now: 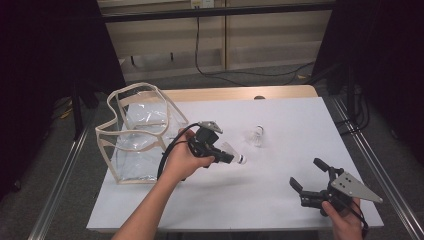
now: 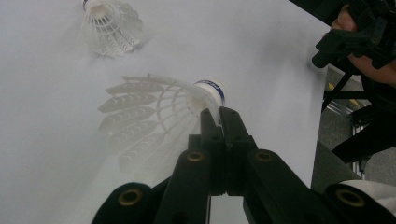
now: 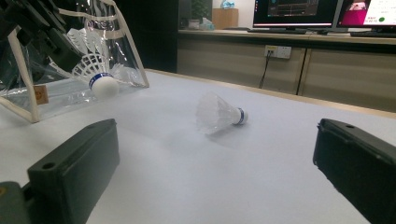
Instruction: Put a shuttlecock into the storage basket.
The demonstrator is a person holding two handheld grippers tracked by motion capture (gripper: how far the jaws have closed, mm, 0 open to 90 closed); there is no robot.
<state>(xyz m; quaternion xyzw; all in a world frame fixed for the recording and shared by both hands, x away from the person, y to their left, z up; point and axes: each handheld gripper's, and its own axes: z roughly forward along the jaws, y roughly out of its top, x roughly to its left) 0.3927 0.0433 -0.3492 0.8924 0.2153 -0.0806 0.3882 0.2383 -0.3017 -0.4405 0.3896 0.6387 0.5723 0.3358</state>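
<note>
- Two white shuttlecocks: the held shuttlecock near the middle of the table, and the loose shuttlecock lying toward the far edge
- One clear bag at the table's left edge
- Two grippers: left gripper, right gripper

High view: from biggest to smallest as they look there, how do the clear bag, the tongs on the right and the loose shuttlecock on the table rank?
1. clear bag
2. right tongs
3. loose shuttlecock, farther from the camera, so partly unsure
</note>
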